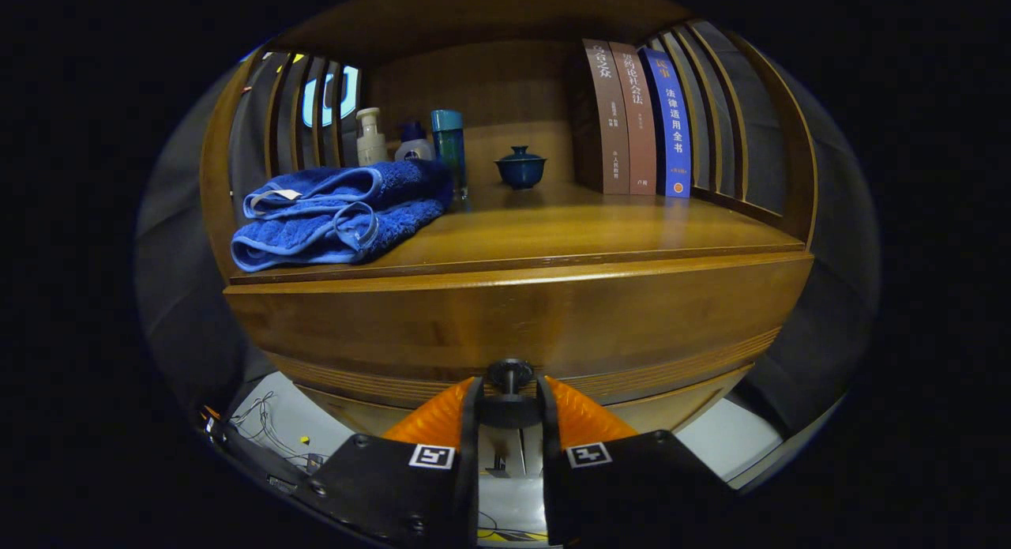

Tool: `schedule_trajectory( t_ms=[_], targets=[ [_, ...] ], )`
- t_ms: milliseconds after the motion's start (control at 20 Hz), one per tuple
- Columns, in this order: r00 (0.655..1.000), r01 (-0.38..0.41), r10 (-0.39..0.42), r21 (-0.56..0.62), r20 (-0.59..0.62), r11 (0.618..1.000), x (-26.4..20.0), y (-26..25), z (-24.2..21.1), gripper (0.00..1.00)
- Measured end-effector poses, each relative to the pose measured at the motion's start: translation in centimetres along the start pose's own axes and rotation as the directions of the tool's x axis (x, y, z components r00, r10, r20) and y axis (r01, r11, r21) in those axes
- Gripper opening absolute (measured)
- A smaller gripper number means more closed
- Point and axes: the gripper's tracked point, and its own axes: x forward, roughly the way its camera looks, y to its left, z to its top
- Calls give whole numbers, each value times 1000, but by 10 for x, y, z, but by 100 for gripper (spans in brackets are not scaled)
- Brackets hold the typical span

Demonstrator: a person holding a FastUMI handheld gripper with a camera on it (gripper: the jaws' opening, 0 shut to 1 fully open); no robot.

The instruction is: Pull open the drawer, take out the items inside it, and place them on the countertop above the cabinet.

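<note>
The wooden cabinet is the biggest thing here, with its flat top just above the drawer; the drawer front is wide and brown, and it looks closed or nearly so, so whatever is inside it is hidden; on the top, over to the left, lies a folded blue towel hanging a bit over the front edge; at the back right stand three books, two brown and one blue; behind the towel are a pale pump bottle, a small white bottle and a tall blue bottle, their bottoms hidden by the towel; a small blue lidded cup sits near the middle at the back; the little dark knob is on the drawer front; the gripper has its two fingers closed in on the knob, one each side, gripping it; loose wires lie on the pale floor below, hard to make out.
</note>
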Motion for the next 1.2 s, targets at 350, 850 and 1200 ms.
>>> schedule_trajectory(
  t_ms=[350,850,1200],
  targets=[
    [1000,0,0,-11,-7,1000,-8,1,-3,37],
    [998,3,-4,-16,-59,1000,-74,2,-33,37],
    [995,8,-9,-18,-101,1000,-120,2,-54,37]
  ],
)
